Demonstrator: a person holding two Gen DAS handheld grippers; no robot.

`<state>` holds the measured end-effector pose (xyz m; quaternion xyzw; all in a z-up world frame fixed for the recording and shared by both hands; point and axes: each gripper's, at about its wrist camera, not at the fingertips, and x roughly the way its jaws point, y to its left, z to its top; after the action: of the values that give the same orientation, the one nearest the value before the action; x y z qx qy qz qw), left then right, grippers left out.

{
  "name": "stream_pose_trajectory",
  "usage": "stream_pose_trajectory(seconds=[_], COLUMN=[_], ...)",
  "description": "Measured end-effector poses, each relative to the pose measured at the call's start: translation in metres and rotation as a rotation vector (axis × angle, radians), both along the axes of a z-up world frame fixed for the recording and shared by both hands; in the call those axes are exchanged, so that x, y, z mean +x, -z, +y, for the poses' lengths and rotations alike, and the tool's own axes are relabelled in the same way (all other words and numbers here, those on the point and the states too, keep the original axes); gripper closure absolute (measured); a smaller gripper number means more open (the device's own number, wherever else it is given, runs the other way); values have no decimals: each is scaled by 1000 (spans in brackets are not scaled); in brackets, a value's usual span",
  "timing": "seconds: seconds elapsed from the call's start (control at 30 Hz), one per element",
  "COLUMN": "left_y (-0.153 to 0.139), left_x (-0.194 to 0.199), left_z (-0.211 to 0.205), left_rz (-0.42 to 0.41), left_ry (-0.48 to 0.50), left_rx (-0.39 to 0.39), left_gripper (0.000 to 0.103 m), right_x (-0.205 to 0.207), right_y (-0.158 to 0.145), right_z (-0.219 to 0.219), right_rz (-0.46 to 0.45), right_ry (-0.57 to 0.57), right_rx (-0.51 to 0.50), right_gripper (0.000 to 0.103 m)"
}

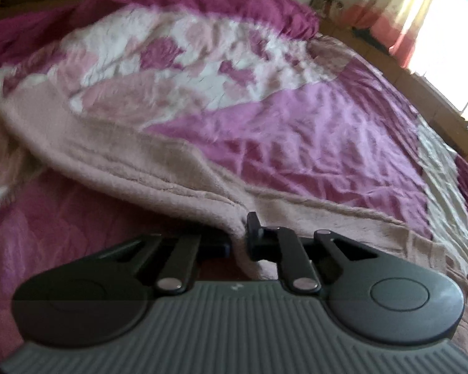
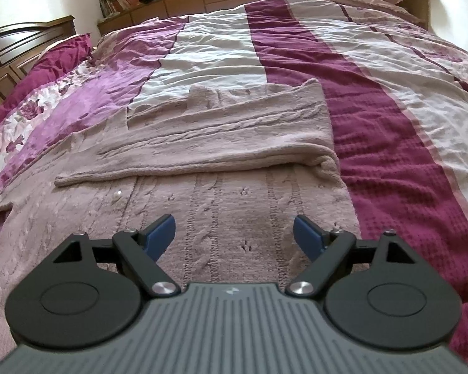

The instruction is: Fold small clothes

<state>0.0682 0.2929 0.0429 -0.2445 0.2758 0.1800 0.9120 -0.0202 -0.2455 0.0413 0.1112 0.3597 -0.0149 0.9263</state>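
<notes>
on the bedspread [image 2: 374, 93], pink cable-knit sweater [image 2: 227, 131] lies half folded.

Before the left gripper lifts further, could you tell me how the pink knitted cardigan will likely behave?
Likely floppy: the pink knitted cardigan sags from the left gripper. The thick cable knit suggests some weight and good grip on the bedspread.
</notes>
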Motion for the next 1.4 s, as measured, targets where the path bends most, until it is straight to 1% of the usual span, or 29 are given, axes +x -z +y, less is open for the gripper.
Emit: stream_pose_trajectory(seconds=[0.1,0.2,0.27,0.43,0.67,0.83,1.03,1.2,1.4], left_y=[-19,-41,-53,-71,-84,-77,-53,-39,-31], left_x=[-4,-4,-2,2,6,6,10,8,5], left_z=[-14,-37,-52,-87,-134,-175,-211,-228,-236], left_rz=[-52,-105,-132,-175,-217,-212,-163,-136,-90], left_ry=[34,88,123,189,294,386,478,543,605], left_rx=[45,100,124,149,156,163,139,154,153], left_gripper=[92,92,92,92,92,92,92,92,92], right_x=[0,-1,-3,-6,-9,-10,-12,-11,-11], right_y=[0,0,-1,-3,-4,-3,-2,1,3], right_z=[0,0,0,-2,-4,-6,-10,-12,-11], right_rz=[0,-2,-7,-14,-21,-24,-24,-15,-13], right_ry=[0,0,-1,10,23,22,36,41,36], right_rx=[1,4,4,9,23,31,39,50,52], right_gripper=[15,15,15,15,15,15,15,15,15])
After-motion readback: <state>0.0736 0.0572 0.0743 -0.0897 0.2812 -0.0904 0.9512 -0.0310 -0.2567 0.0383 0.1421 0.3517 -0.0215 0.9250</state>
